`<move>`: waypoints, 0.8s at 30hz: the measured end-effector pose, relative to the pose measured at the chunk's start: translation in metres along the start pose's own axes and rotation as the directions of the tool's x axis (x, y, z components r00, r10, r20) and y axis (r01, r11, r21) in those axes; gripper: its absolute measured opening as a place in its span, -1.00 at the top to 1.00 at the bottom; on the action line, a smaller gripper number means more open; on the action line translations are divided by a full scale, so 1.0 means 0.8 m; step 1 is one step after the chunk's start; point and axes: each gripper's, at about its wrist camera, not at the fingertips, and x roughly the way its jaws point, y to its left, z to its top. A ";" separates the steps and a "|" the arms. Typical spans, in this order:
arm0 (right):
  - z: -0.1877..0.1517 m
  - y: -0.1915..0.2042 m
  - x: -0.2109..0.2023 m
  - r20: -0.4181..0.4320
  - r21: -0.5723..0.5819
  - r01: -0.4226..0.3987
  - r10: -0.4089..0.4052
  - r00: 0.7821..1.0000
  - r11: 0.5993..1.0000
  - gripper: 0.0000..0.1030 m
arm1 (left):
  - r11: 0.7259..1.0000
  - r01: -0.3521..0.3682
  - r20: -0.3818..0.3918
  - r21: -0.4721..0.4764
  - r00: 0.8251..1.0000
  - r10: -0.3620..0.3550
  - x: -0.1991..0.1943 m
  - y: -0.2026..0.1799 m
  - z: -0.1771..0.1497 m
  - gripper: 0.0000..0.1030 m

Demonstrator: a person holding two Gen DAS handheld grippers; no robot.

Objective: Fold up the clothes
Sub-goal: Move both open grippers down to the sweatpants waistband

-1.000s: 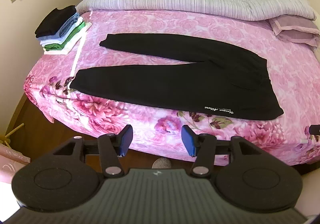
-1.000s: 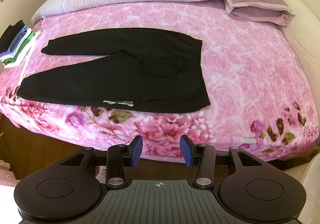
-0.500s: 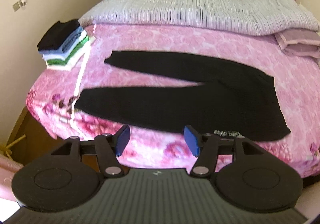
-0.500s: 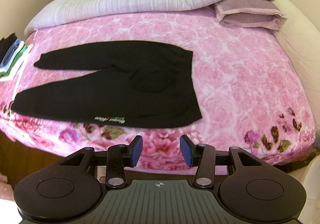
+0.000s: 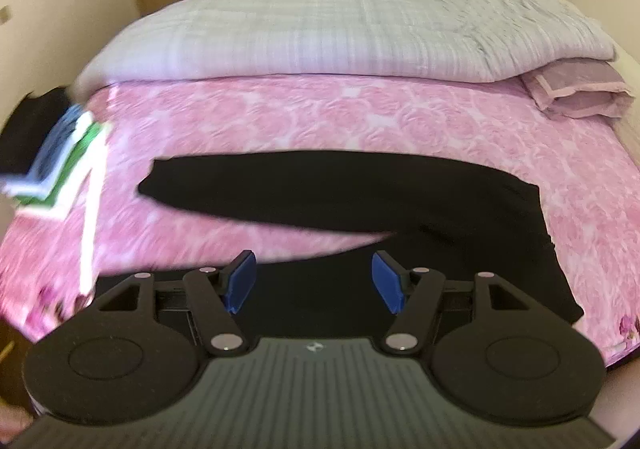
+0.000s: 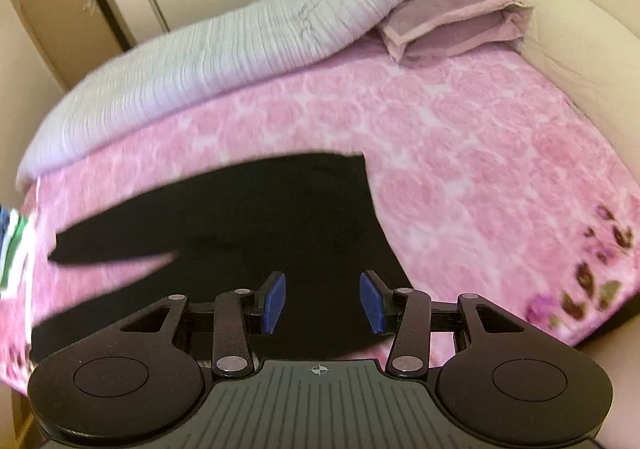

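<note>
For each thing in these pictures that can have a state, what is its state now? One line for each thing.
black trousers: spread flat on the bed, legs apart, not folded yet.
stack of clothes: folded, piled at the bed's far left corner.
grey quilt: folded along the far side.
purple pillow: lying partly under the quilt's end.
left gripper: open, has just been opening, nothing between the pads.
right gripper: open, holding nothing.

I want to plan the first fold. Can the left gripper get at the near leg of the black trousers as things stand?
Probably yes. The left gripper is open and empty, its jaws having just opened, and the black trousers lie flat on the pink bedspread just ahead with nothing between.
</note>
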 end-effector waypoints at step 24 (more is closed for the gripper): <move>0.144 0.043 0.354 -0.105 -0.416 -0.023 -0.023 0.994 0.909 0.48 | 0.900 0.283 -0.136 0.331 0.958 -0.251 0.383 0.000 0.128 -0.13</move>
